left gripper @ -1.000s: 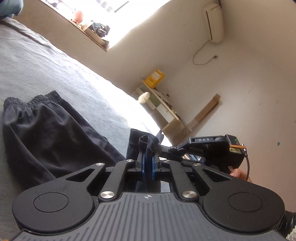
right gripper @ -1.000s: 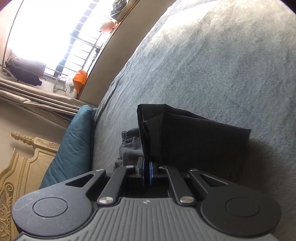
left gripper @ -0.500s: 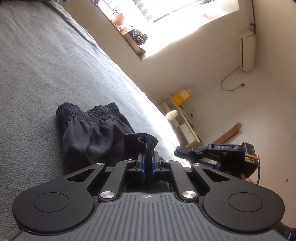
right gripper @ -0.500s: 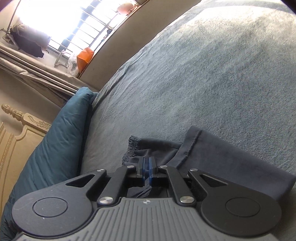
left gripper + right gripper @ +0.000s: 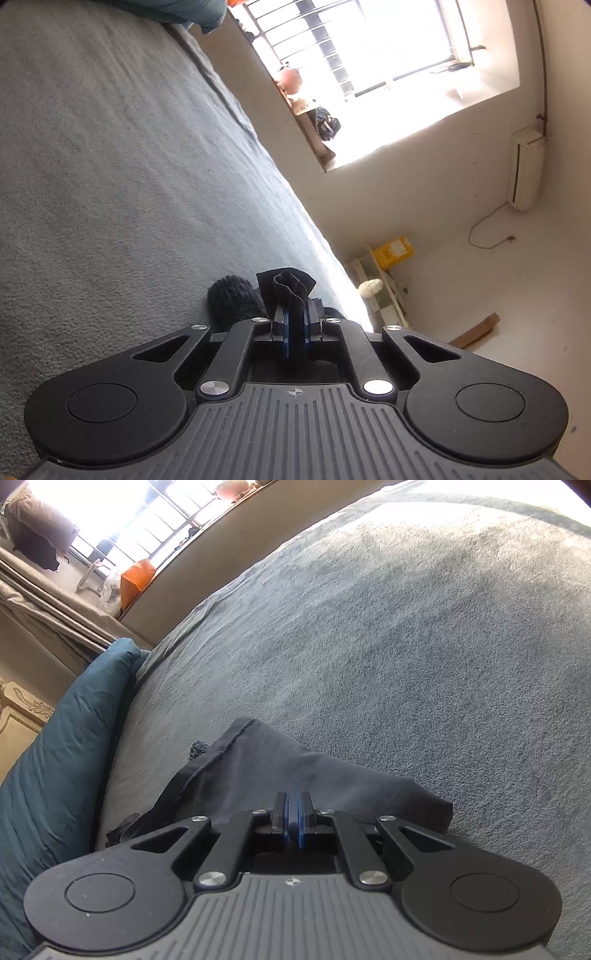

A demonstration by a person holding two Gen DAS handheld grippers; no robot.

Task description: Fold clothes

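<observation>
A pair of dark grey shorts lies on a grey-blue bed cover. In the left wrist view my left gripper is shut on a bunched corner of the shorts, and the gathered waistband pokes out just left of the fingers. In the right wrist view the shorts lie folded over in front of my right gripper, whose blue pads are pressed together with a thin edge of the fabric pinched between them. Most of the garment is hidden under both gripper bodies.
A teal pillow lies along the left of the bed, by a carved headboard. The bed's far edge meets a wall with a barred window. A shelf with a yellow box stands on the floor beyond.
Both grippers have carried the held hem over toward the waistband, so the shorts now lie folded and lower. The other gripper has dropped out of the left wrist view.
</observation>
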